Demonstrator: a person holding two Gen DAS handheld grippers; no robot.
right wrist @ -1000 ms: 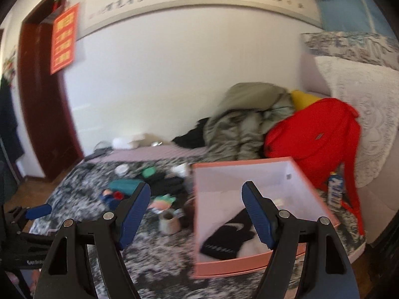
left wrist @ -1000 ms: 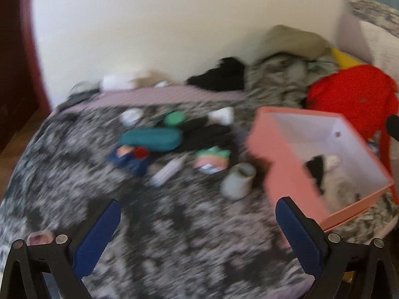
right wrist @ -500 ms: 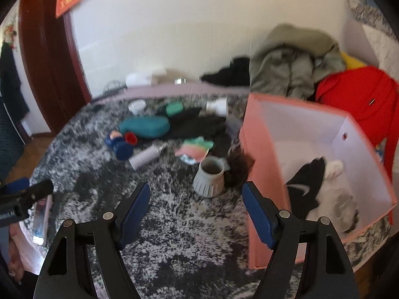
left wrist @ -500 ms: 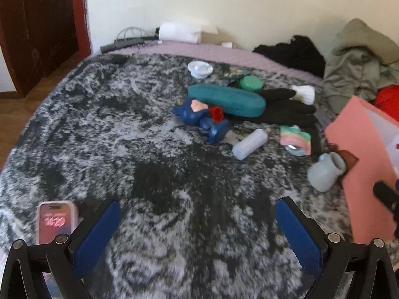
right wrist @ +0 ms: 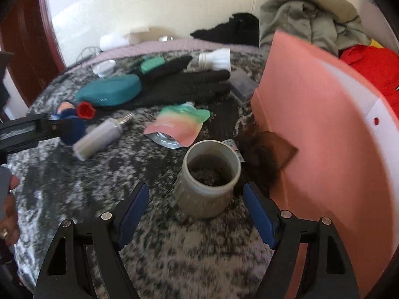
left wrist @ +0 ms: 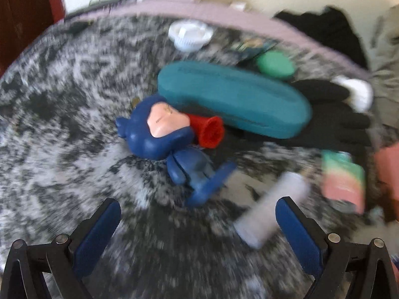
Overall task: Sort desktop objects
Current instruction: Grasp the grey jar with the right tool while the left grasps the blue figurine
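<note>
My left gripper point(left wrist: 198, 208) is open and empty, just short of a blue figurine point(left wrist: 164, 137) with a red cup point(left wrist: 210, 132) beside it. A teal case point(left wrist: 232, 99) lies behind them, a grey tube point(left wrist: 269, 214) to the right. My right gripper point(right wrist: 195, 194) is open, its fingers on either side of a grey cup point(right wrist: 209, 177) that stands upright. A pink box point(right wrist: 324, 129) stands to the right. The figurine point(right wrist: 72, 124), tube point(right wrist: 99, 137) and case point(right wrist: 109, 92) also show in the right wrist view.
Black gloves point(right wrist: 184, 84), a pastel pouch point(right wrist: 179, 124), a white cap point(left wrist: 190, 33), a green lid point(left wrist: 274, 64) and a white bottle point(right wrist: 215, 58) lie on the mottled bedspread point(right wrist: 74, 179). Clothes point(right wrist: 306, 12) are piled at the back. A brown furry item point(right wrist: 266, 154) lies against the box.
Both grippers have moved forward and down toward the bedspread. The left now sits close to the figurine, the right close around the grey cup. Both stay open.
</note>
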